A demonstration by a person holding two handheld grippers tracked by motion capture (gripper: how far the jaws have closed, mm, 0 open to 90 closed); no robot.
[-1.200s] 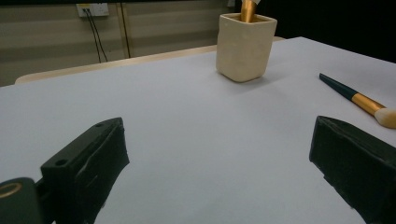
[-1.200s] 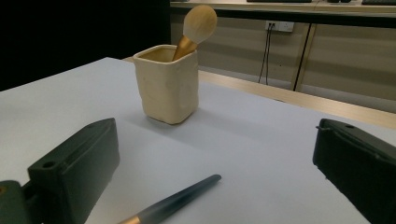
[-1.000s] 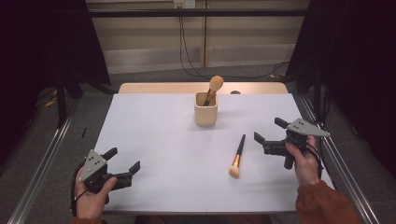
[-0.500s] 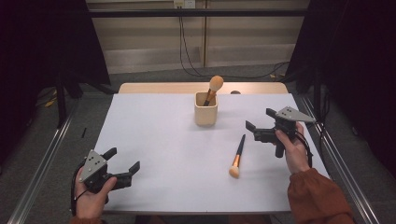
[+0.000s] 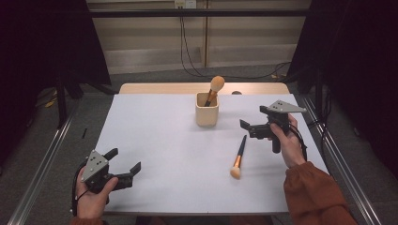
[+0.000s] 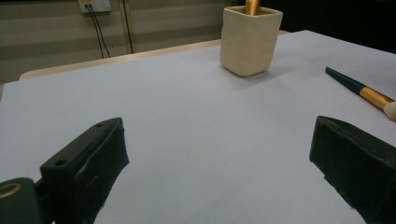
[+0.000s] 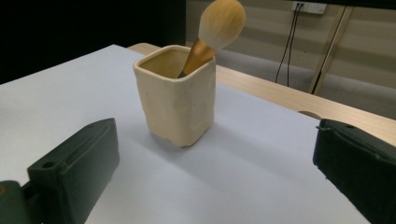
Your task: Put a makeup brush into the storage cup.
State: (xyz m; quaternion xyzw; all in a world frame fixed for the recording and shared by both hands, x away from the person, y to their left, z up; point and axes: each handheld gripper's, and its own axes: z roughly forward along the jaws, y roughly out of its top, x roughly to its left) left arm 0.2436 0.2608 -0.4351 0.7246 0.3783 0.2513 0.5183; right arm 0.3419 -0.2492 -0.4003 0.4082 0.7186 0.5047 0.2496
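A cream square cup [image 5: 207,109] stands at the back middle of the white table [image 5: 159,136], with a fluffy-headed brush [image 5: 216,85] leaning in it. A second brush [image 5: 239,157], dark-handled with a gold ferrule, lies flat in front of the cup and to its right. My right gripper [image 5: 253,118] hovers open just right of the cup, above the lying brush's handle end; its own view has the cup [image 7: 177,100] and standing brush [image 7: 219,23] ahead between the jaws. My left gripper [image 5: 125,159] rests open near the front left edge, facing the cup [image 6: 250,39] and lying brush [image 6: 362,91].
A wooden table edge [image 5: 164,88] shows behind the white sheet. Metal rails [image 5: 42,164] run along the floor on both sides. Cables hang down the back wall [image 5: 185,42]. Dark curtains close in left and right.
My right gripper has moved from the table's right edge forward and left, towards the cup. The left gripper and both brushes have stayed put.
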